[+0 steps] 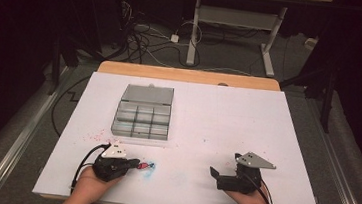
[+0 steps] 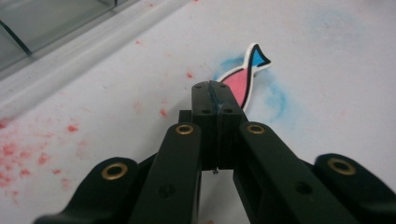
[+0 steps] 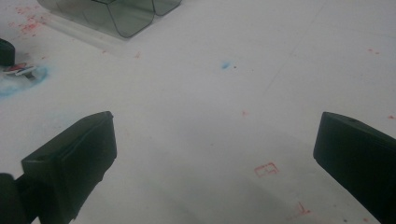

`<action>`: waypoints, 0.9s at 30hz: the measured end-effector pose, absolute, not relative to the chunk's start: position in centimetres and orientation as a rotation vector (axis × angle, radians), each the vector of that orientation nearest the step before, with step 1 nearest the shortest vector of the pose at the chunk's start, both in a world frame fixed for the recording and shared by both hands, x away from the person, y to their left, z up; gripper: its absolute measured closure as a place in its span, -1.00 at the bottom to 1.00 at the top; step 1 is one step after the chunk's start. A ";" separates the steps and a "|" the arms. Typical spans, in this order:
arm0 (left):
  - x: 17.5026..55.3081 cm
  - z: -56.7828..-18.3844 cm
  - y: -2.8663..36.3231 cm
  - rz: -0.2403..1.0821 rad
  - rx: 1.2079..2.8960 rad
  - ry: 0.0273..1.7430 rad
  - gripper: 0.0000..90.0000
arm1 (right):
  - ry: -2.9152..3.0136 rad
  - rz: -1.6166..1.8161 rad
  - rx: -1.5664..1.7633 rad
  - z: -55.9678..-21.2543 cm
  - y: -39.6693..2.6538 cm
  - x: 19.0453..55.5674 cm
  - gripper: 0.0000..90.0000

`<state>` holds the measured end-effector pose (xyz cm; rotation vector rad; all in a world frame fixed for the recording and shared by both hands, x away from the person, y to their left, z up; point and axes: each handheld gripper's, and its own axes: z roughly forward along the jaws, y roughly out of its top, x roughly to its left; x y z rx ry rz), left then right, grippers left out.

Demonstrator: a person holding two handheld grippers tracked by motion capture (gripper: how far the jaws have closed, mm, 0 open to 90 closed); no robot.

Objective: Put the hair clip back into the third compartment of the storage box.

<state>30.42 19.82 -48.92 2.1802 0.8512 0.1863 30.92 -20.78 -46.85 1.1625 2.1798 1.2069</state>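
The left gripper [image 1: 135, 164] lies low at the near left of the white table [image 1: 228, 116], its jaws pressed together on one end of a small pink fish-shaped piece [image 1: 148, 166] with a blue tail. In the left gripper view the two pads meet with the fish [image 2: 243, 74] pinched between them, its pink body and blue tail sticking out past the tips, over a smear of blue on the table. The fish sits just to the right of that gripper, well short of the clear compartment box [image 1: 142, 116] that stands farther back on the left with its lid up.

The right gripper [image 1: 222, 172] rests at the near right, well apart from the fish. Its jaws stand wide, with bare table between them.
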 end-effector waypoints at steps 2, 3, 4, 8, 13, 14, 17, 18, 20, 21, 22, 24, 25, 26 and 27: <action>30.1 -48.9 19.9 0.176 2.184 0.843 0.96 | 2.186 1.211 1.159 -46.9 -20.6 31.1 -0.99; 29.9 -48.9 19.8 0.173 2.193 0.839 0.96 | 2.186 1.213 1.154 -46.8 -20.5 31.1 -0.99; 29.8 -48.9 19.7 0.167 2.202 0.835 0.96 | 2.186 1.215 1.148 -46.8 -20.5 31.1 -0.99; 29.6 -48.6 19.7 0.176 2.189 0.829 0.96 | 2.188 1.217 1.151 -46.8 -20.5 31.2 -0.99; 30.2 -48.1 19.8 0.182 2.123 0.817 0.95 | 2.183 1.215 1.163 -46.9 -20.9 31.0 -0.99; 30.4 -48.1 19.8 0.180 2.128 0.817 0.94 | 2.183 1.212 1.173 -46.9 -21.1 30.9 -0.99; 31.0 -48.2 19.6 0.156 2.116 0.823 0.88 | 2.171 1.214 1.189 -47.0 -21.4 30.6 -0.99; 31.1 -48.1 19.5 0.163 2.119 0.823 0.88 | 2.172 1.213 1.186 -47.0 -21.6 30.5 -0.99; 31.3 -48.0 19.4 0.173 2.116 0.832 0.88 | 2.173 1.204 1.194 -47.1 -21.7 30.2 -0.99; 31.5 -48.1 19.3 0.179 2.120 0.848 0.88 | 2.171 1.199 1.199 -47.1 -21.9 30.1 -0.99; 31.7 -48.2 19.3 0.183 2.132 0.858 0.89 | 2.166 1.200 1.201 -47.1 -22.0 30.0 -0.99; 32.2 -48.6 19.2 0.180 2.160 0.877 0.90 | 2.159 1.200 1.209 -47.1 -22.2 29.8 -0.99; 32.4 -48.8 19.1 0.170 2.168 0.895 0.91 | 2.161 1.197 1.209 -47.2 -22.2 29.8 -0.99; 32.5 -48.9 19.1 0.158 2.166 0.905 0.95 | 2.166 1.195 1.209 -47.2 -22.2 29.7 -0.99; 32.6 -48.9 19.1 0.155 2.168 0.906 0.95 | 2.171 1.193 1.208 -47.3 -22.2 29.6 -0.99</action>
